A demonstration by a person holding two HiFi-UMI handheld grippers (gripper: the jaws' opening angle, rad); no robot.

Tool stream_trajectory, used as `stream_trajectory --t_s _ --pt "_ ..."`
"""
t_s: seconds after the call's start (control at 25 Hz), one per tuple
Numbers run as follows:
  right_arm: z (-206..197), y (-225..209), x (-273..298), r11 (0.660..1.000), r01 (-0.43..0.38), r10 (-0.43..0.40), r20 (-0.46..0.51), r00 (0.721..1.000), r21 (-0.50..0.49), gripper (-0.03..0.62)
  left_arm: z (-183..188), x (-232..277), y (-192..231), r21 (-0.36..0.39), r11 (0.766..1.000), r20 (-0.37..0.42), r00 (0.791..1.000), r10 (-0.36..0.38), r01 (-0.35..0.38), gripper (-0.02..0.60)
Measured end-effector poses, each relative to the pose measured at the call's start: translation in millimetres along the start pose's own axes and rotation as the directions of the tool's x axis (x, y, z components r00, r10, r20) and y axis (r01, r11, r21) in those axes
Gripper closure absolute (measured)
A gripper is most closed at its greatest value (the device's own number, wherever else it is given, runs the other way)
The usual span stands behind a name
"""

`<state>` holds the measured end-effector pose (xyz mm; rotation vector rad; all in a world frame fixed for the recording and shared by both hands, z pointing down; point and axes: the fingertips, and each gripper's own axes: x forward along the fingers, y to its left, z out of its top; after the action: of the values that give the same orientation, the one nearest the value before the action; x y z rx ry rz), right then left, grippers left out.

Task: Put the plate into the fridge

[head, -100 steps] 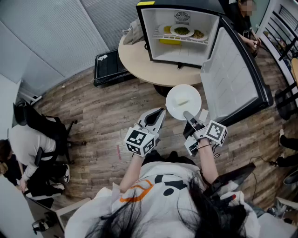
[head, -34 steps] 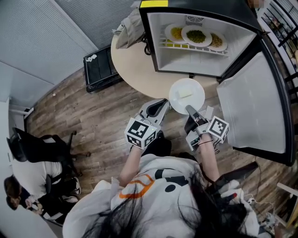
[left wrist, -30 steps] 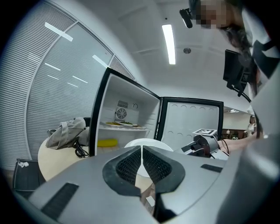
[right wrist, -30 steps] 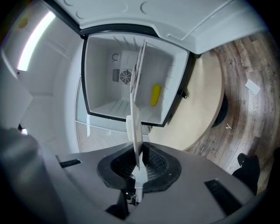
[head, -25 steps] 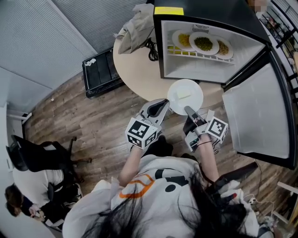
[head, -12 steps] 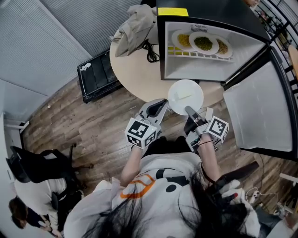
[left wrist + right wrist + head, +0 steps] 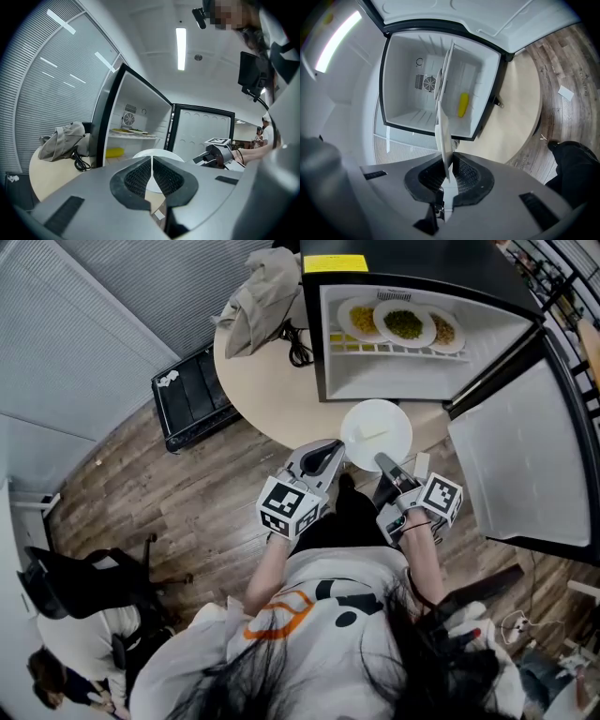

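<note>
Right hand-held gripper clamped on white plate rim, before open fridge on counter, left hand-held gripper closed, empty

Grey bag on round table (cable beside), black case below

White top with an orange outline and black shapes printed on it, long dark hair over the shoulder. Grey plastic left gripper and right gripper each carry a white cube with black square markers (black ribbed pads inside).
</note>
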<state>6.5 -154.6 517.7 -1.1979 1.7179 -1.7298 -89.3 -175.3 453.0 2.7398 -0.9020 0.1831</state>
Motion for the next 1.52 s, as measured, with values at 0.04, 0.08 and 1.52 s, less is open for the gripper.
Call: stream_trajectory --t_s 0.04,0.08,1.52 --pt "2.4 -0.6 2.2 1.000 0.000 0.000 -0.001 1.000 0.003 0.560 0.9 1.8 1.9 0.000 1.000 0.000 1.000 0.002 -0.002 0.563" --pt "5.3 -0.9 4.8 1.000 -0.001 0.001 0.000 1.000 0.007 0.560 1.9 3.9 3.7 0.001 1.000 0.000 1.000 0.004 -0.004 0.563" --pt "134.6 -86.4 96.7 0.985 0.136 -0.134 -0.024 0.991 0.110 0.560 9.5 116.2 46.8 -0.011 1.000 -0.031 0.999 -0.023 0.022 0.563"
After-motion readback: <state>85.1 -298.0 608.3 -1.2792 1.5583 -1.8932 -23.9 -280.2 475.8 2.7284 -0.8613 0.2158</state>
